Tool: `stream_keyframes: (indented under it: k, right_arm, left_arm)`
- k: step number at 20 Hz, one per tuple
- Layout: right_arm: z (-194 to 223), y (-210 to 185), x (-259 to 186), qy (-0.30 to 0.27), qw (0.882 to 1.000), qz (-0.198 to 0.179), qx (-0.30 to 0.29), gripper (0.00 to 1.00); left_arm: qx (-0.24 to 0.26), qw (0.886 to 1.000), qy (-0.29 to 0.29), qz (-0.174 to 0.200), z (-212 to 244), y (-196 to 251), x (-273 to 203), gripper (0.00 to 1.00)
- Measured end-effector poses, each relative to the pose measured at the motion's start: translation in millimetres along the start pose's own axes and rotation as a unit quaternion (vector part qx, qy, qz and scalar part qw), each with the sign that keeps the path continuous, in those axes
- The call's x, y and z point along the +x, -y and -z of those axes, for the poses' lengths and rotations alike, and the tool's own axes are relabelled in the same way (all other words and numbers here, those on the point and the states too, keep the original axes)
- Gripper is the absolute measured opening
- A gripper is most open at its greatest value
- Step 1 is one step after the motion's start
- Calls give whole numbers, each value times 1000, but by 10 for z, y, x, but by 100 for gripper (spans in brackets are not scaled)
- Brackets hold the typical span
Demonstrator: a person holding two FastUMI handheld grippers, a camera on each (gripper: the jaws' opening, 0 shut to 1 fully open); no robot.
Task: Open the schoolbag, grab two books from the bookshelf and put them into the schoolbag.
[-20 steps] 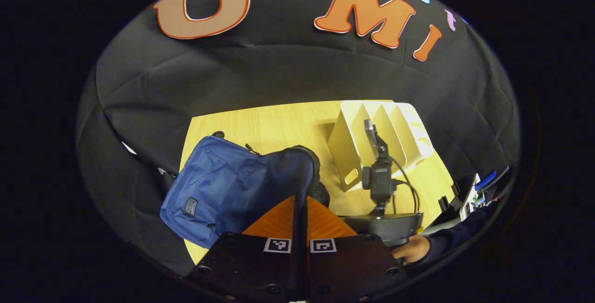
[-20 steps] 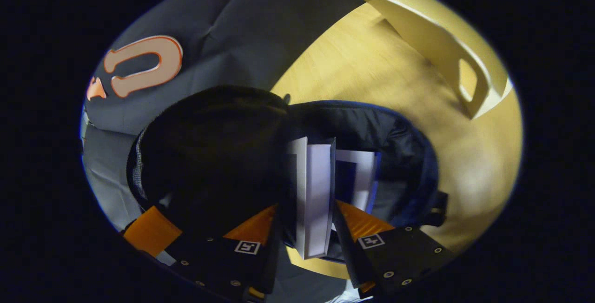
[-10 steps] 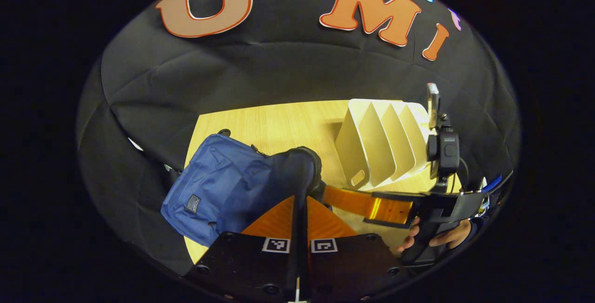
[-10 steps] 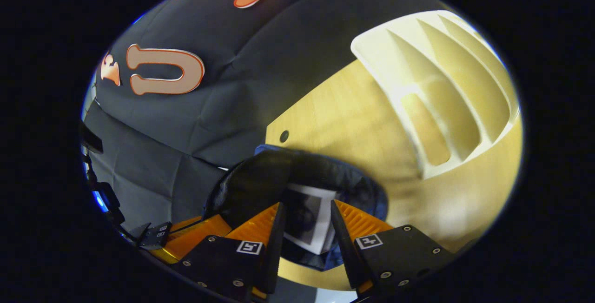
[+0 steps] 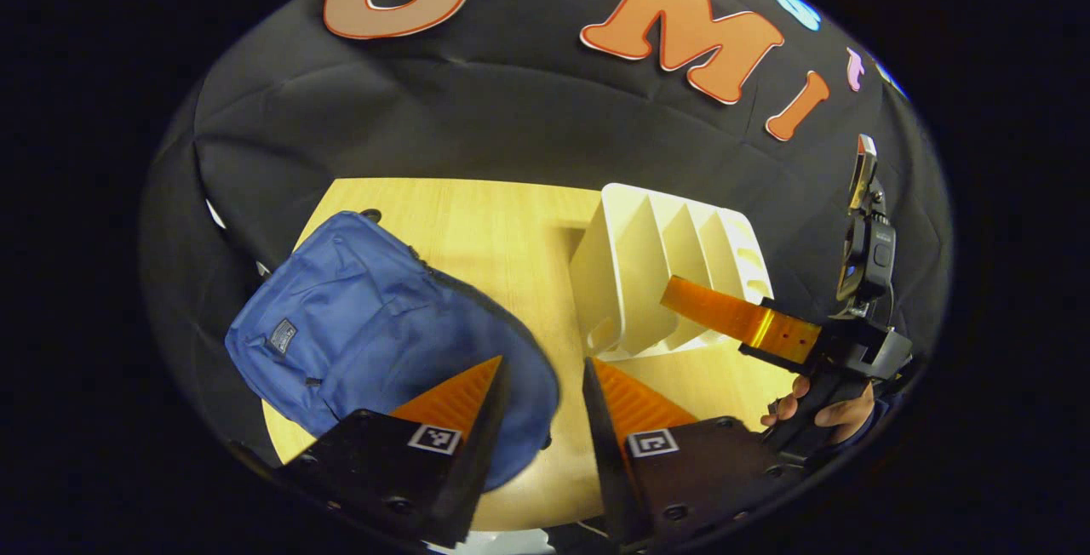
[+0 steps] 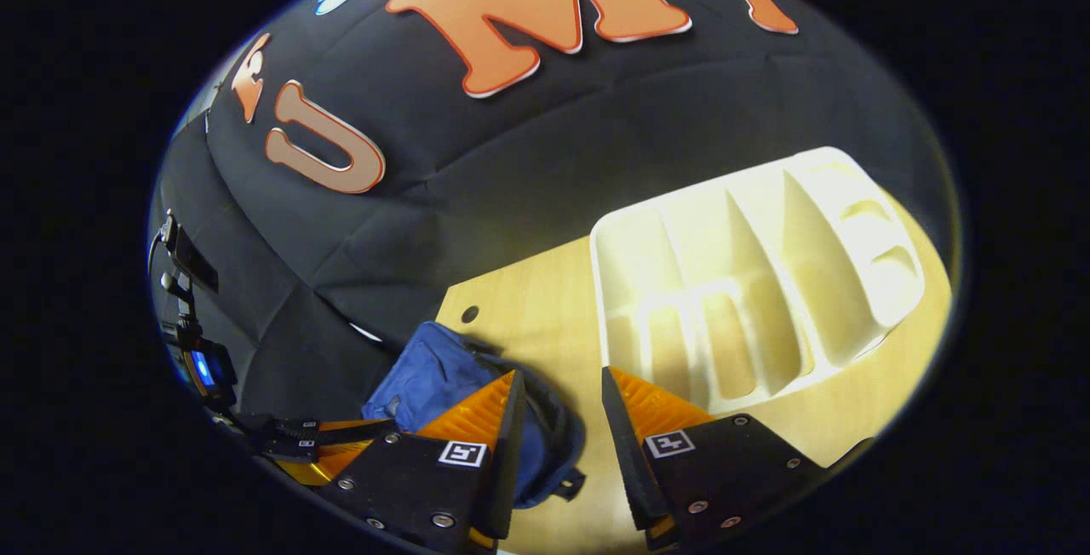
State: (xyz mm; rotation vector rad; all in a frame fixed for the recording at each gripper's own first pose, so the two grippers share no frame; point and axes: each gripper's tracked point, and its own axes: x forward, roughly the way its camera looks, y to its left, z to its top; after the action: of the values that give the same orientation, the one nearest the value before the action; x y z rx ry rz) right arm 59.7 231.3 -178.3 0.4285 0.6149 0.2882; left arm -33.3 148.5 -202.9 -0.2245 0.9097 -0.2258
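Light wood tabletop [image 5: 502, 231] w/ small round hole [image 6: 469, 314] nr corner.

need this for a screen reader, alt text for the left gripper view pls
A blue schoolbag lies on a wooden table beside a white bookshelf with bare slots. The left claw is open near the bag; the right claw is near the shelf.

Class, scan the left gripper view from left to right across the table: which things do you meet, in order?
Blue schoolbag → bookshelf → right tongs reaching in from the right → the hand holding them.
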Motion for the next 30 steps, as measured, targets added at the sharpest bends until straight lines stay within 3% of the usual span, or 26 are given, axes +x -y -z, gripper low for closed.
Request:
stream_keyframes:
  k: [2, 4, 5, 7, 11, 14, 18, 19, 20, 25, 30]
  right_arm:
    - [-167, 195, -136, 24, 999, 13, -19, 53]
    - [-327, 346, -266, 48, 998, 25, -39, 53]
    - [-412, 441, -339, 59, 996, 34, -50, 53]
    - [-592, 620, -471, 86, 992, 50, -74, 54]
    - [-905, 868, -772, 130, 982, 80, -109, 60]
    - [-1176, 1028, -984, 180, 970, 99, -131, 75]
    - [-1339, 1215, -1255, 211, 958, 118, -155, 87]
    - [-1370, 1200, -1272, 216, 956, 122, -158, 100]
    - [-1407, 1248, -1327, 222, 954, 126, -159, 93]
    - [-1604, 1361, -1637, 274, 938, 133, -168, 94]
    - [-1733, 1390, -1828, 319, 925, 126, -166, 94]
  left_arm:
    - [8, 1000, 9, 7, -35, 173, 20, 76]
    - [13, 1000, 22, 10, -96, 329, 55, 90]
    - [18, 999, 31, 6, -124, 406, 54, 90]
    - [31, 998, 61, 7, -260, 593, 52, 99]
    - [51, 990, 132, -8, -463, 926, -73, 98]
    - [46, 984, 170, -20, -496, 1074, -177, 98]
    - [65, 966, 243, -50, -480, 1094, -355, 97]
    - [69, 962, 258, -55, -472, 1127, -385, 97]
    - [72, 957, 276, -59, -512, 1136, -419, 97]
    - [79, 937, 333, -72, -538, 1132, -595, 98]
    - [96, 908, 400, -79, -631, 1269, -908, 97]
